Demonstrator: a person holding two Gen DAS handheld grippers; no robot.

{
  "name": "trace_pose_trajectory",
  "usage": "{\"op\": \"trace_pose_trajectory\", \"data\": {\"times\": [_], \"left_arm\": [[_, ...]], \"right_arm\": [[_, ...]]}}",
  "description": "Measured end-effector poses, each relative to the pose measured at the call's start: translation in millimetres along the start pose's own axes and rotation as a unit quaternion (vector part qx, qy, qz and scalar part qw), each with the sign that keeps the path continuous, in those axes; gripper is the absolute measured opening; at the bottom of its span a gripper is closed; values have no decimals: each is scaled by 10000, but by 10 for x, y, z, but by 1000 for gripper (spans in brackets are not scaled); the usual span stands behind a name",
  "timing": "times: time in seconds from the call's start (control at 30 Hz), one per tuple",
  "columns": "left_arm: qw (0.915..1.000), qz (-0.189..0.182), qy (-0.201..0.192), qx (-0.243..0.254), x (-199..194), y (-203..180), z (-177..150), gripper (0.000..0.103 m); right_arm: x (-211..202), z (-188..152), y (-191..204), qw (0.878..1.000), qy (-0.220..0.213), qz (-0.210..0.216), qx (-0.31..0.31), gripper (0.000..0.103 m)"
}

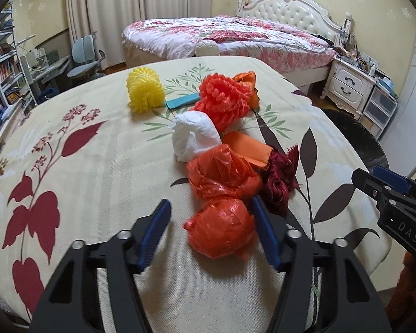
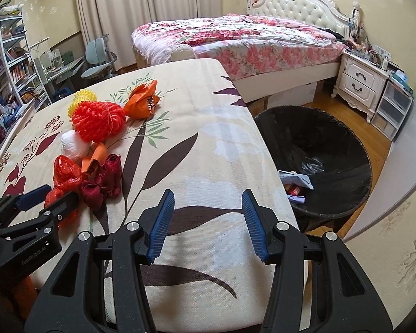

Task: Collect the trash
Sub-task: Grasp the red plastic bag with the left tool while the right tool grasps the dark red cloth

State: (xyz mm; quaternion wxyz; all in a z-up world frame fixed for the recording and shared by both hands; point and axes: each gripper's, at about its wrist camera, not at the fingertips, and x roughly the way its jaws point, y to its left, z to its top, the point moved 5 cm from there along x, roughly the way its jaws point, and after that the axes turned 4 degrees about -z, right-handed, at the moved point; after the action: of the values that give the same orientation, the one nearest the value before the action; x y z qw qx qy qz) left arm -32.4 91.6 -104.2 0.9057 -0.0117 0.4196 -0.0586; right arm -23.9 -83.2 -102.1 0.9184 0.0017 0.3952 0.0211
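Trash lies in a row on the floral tablecloth (image 1: 97, 166). My left gripper (image 1: 210, 208) is open, its fingers on either side of a crumpled orange plastic ball (image 1: 222, 227); contact is unclear. Behind it lie a second orange plastic bag (image 1: 222, 174), a dark red wad (image 1: 277, 186), a white wad (image 1: 194, 136), orange paper (image 1: 246, 149), a red foam net (image 1: 224, 100), a yellow foam net (image 1: 144, 88) and a teal strip (image 1: 180, 101). My right gripper (image 2: 208, 197) is open and empty over bare cloth near the table's right edge.
A black-lined bin (image 2: 319, 161) with some scraps in it stands on the wooden floor right of the table. A bed (image 2: 235, 38), a nightstand (image 2: 360, 83), and a desk, chair and shelves at the left lie beyond.
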Motion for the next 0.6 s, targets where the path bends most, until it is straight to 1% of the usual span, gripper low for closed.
{"op": "trace_pose_trajectory", "data": {"times": [0.03, 0.13, 0.3, 0.43, 0.6], "left_arm": [[10000, -25, 35, -7, 13, 4, -14, 47], [10000, -38, -7, 52, 4, -9, -39, 41], [9998, -152, -65, 101, -100, -22, -79, 39], [9998, -163, -104, 26, -195, 36, -93, 39], [9997, -16, -192, -155, -306, 203, -96, 39]], "right_arm": [[5, 2, 7, 10000, 4, 3, -9, 49], [11, -3, 27, 10000, 22, 15, -18, 49], [15, -1, 107, 9999, 38, 68, -85, 49], [18, 7, 218, 9997, 44, 166, -180, 49], [17, 22, 449, 9986, 60, 385, -356, 49]]}}
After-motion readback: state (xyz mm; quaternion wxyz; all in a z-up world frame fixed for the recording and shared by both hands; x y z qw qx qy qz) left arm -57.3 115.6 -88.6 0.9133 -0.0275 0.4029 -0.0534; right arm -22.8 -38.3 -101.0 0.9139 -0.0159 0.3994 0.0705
